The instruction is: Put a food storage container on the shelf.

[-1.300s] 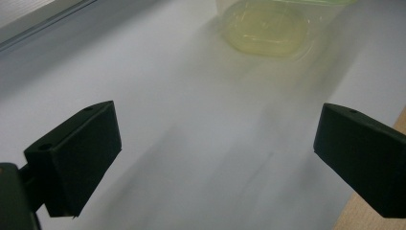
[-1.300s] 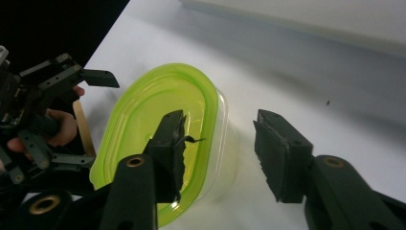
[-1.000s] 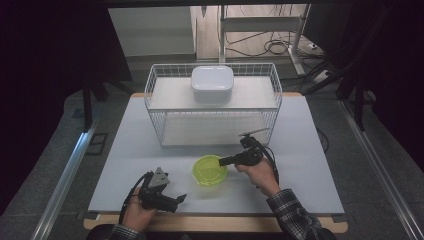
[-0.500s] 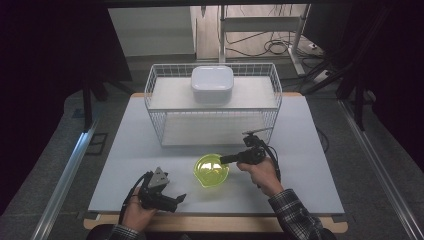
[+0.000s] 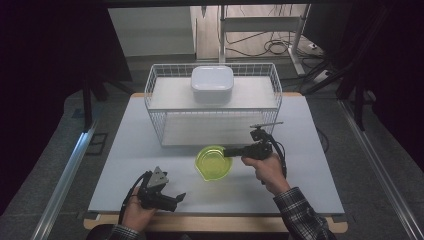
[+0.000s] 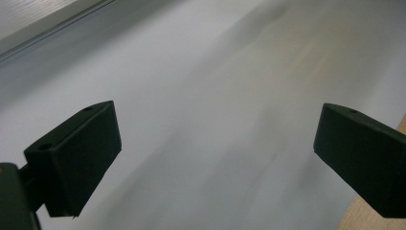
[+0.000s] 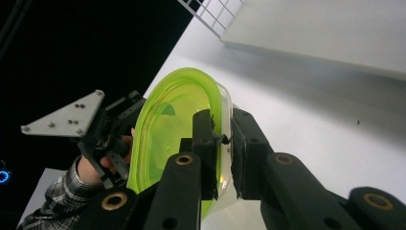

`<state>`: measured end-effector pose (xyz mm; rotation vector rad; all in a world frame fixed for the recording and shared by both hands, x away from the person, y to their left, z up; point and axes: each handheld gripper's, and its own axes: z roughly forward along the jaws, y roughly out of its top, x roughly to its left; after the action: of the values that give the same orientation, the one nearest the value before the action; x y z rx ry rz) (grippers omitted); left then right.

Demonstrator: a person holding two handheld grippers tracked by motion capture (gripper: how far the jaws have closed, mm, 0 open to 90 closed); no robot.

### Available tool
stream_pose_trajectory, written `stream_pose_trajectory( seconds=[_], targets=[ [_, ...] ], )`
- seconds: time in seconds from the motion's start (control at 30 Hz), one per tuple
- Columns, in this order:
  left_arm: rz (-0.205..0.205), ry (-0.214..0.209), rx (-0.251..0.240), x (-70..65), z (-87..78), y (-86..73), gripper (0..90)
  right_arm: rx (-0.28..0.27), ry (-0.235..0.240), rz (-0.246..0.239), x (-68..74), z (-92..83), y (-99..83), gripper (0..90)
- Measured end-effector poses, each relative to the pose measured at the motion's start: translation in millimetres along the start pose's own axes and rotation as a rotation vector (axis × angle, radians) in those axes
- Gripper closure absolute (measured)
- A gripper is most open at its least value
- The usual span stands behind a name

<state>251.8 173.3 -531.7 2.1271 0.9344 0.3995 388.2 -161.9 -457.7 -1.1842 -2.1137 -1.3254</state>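
Note:
A translucent lime-green bowl [image 5: 212,164] hangs tilted just above the white table in front of the wire basket. My right gripper [image 5: 227,151] comes in from the bowl's right and is shut on its rim. In the right gripper view the two black jaws pinch the bowl's wall [image 7: 172,124], one pad inside and one outside, at my right gripper [image 7: 221,132]. My left gripper [image 5: 180,199] rests low near the table's front left, held by a hand, jaws wide apart. In the left gripper view my left gripper [image 6: 215,158] has only bare table between its pads.
A white wire basket [image 5: 150,100] stands at the back middle of the table, with a white lidded box [image 5: 212,84] in it. The table's wooden front edge [image 5: 215,222] runs below both hands. Dark floor, rails and cables surround the table.
The right gripper has risen a little with the green bowl, which has come off the table and tilted. The left gripper has stayed where it was.

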Motion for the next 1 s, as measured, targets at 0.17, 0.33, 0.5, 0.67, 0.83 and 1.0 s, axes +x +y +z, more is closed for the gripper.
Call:
stream_pose_trajectory(
  seconds=[0.17,0.33,0.5,0.67,0.83,1.0],
  targets=[
    [0.003,0.001,0.002,0.0,0.0,0.0,1.9,-0.021,0.001,-0.005,8.3,-7.7,6.5,81.8],
    [0.0,0.001,0.0,0.1,0.0,0.0,1.9,-0.049,0.004,-0.022,18.3,-16.5,15.1,81.8],
    [-0.001,0.003,0.0,0.5,-0.5,0.0,1.9,-0.07,0.006,-0.034,27.6,-25.4,24.7,81.8],
    [-0.004,0.008,-0.004,1.4,-1.0,0.0,1.8,-0.093,0.005,-0.045,35.6,-33.6,34.8,81.8],
    [-0.011,0.007,-0.006,2.1,-1.0,-0.3,1.7,-0.121,0.015,-0.041,42.5,-42.1,45.9,81.8],
    [-0.01,0.007,-0.005,2.0,-0.7,-0.2,1.6,-0.144,0.02,-0.046,51.1,-51.3,57.8,81.8]
  ],
)
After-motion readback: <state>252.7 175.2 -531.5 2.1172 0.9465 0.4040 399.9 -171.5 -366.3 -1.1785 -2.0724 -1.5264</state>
